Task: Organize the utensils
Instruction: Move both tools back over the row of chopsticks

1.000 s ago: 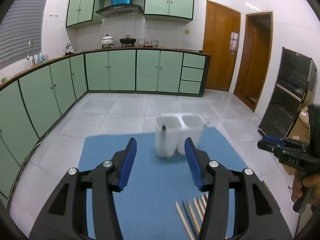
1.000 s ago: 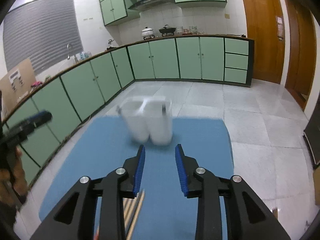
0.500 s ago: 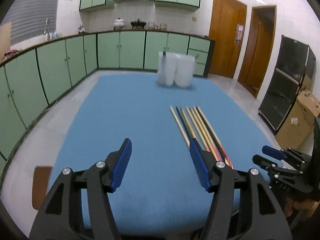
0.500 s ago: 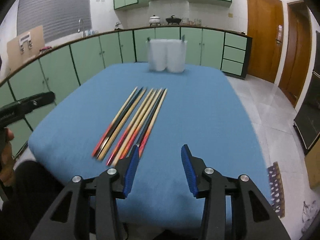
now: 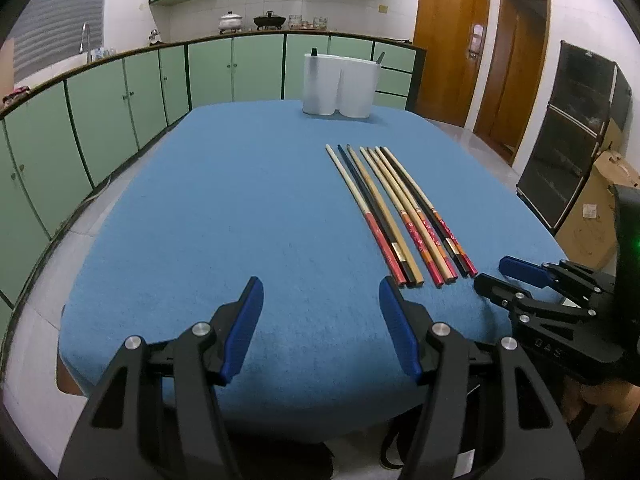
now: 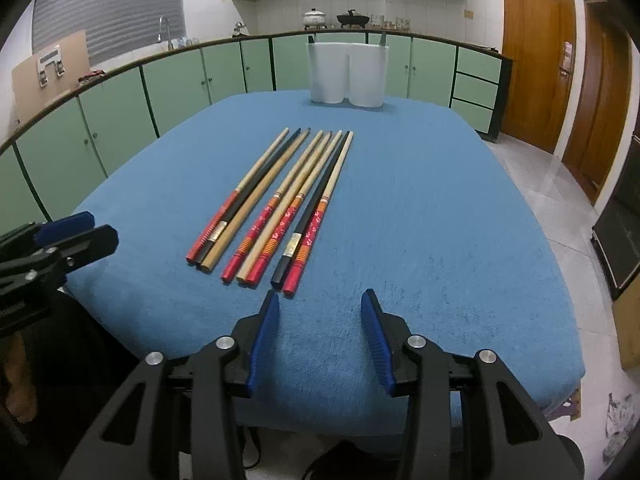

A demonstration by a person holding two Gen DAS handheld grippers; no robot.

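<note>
- We find the chopsticks [image 6: 276, 204] lying flat on the blue desk [image 6: 420, 220] in one tight row, side by side and touching or nearly so, their painted butt ends toward us and their thin tips pointing away toward the white holder [image 6: 347, 74].
- Their long axis runs roughly along the line our fingers point, so the butt ends are what meet us first.
- From the right gripper [image 6: 322, 334] the row sits just ahead and a little to the left; the nearest red butt end lies just beyond its left finger [image 6: 262, 346].
- From the left gripper [image 5: 322, 324] the same chopsticks [image 5: 394, 210] lie ahead and off to the right, their butt ends just past its right finger [image 5: 400, 330].
- We judge the right hand the nearer and better lined up for a first pick.
- Both pairs of fingers are spread with nothing between them; the right pair stands narrower than the left. The left pair's jaws have just been opening.
- The holder [image 5: 340, 84] stands upright at the far edge of the desk, well apart from both grippers, straight beyond the chopstick tips.
- We expect the coming move to need a small shift left by the right fingers, then a pinch across one stick near its butt.
</note>
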